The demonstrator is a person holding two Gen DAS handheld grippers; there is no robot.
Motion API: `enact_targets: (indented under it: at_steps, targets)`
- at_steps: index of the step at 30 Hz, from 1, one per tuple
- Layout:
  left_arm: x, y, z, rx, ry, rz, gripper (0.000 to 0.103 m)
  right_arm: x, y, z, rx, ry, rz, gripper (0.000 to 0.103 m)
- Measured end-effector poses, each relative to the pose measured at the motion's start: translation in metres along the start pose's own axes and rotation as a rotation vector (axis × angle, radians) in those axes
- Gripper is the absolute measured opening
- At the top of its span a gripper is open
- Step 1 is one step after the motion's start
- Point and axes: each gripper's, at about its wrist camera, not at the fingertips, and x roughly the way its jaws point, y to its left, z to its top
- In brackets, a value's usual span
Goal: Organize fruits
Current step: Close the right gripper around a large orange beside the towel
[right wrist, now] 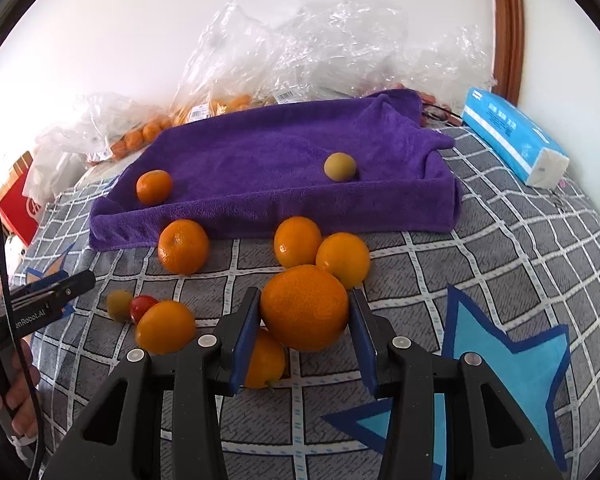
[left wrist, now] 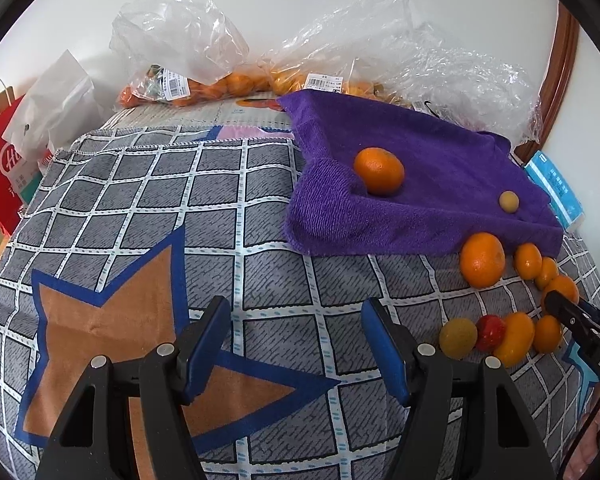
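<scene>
A grey checked blanket [right wrist: 512, 240] with blue-edged star shapes covers the surface under both tools. Beyond the right tool lies a purple towel [right wrist: 268, 160] with raised folded edges, like a shallow tray. Past the towel, against the white wall, sit clear plastic bags [right wrist: 300, 52] holding more orange fruit. To the far right of the right tool lies a blue tissue pack [right wrist: 512, 136].

The right tool [right wrist: 304, 320] pinches a large orange [right wrist: 304, 308] between its blue pads, one pad touching each side. The left tool [left wrist: 296, 344] is spread wide with nothing between its fingers, over bare blanket near an orange star.

On the towel rest a small orange [right wrist: 153, 187], ahead and to the left of the right tool, and a little yellow-green fruit [right wrist: 340, 166], ahead and slightly right.

On the blanket just in front of the towel's near edge lie three oranges: one [right wrist: 183, 246] to the left, and two touching each other [right wrist: 298, 241] [right wrist: 343, 259] directly beyond the held fruit. Left of the right tool's left finger sits another orange [right wrist: 165, 327], touching a small red fruit [right wrist: 142, 306] and a small yellow-green fruit [right wrist: 119, 304]. One more orange [right wrist: 264, 364] lies partly hidden below the right tool's left finger.
</scene>
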Motion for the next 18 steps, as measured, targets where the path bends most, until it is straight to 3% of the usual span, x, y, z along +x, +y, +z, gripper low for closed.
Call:
enact_targets:
  at_steps: [18]
  targets:
    - [0.0004,-0.0016,0.0011,0.003,0.006,-0.009,0.066,0.0005,-0.0027,-0.0001,0.000,-0.004,0.029,0.043]
